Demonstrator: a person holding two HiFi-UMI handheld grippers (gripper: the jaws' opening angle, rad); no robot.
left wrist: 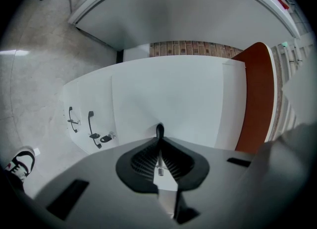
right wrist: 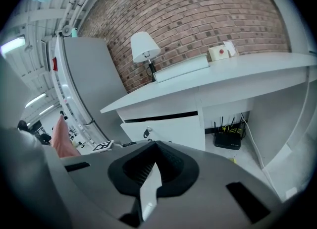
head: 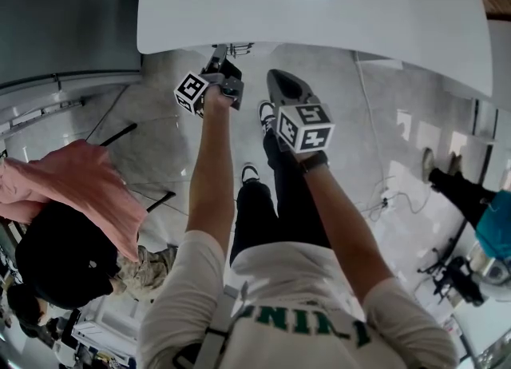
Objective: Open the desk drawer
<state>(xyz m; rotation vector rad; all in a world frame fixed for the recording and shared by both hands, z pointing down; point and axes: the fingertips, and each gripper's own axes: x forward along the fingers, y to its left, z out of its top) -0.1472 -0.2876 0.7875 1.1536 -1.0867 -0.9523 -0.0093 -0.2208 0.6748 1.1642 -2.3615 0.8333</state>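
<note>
Grey left claw point(head: 218, 60) and right claw point(head: 275, 78) extend forward, closed.

In the right gripper view a red brick wall point(right wrist: 198, 10) covers the top, from 11 to 1 o'clock. Before it, near 12 o'clock, a white table lamp point(right wrist: 144, 47) stands on the white desk point(right wrist: 257, 69). A black router point(right wrist: 228, 139) sits underneath at 4 o'clock. In the head view the pale glossy floor point(head: 152, 160) shows at 9 o'clock.
</note>
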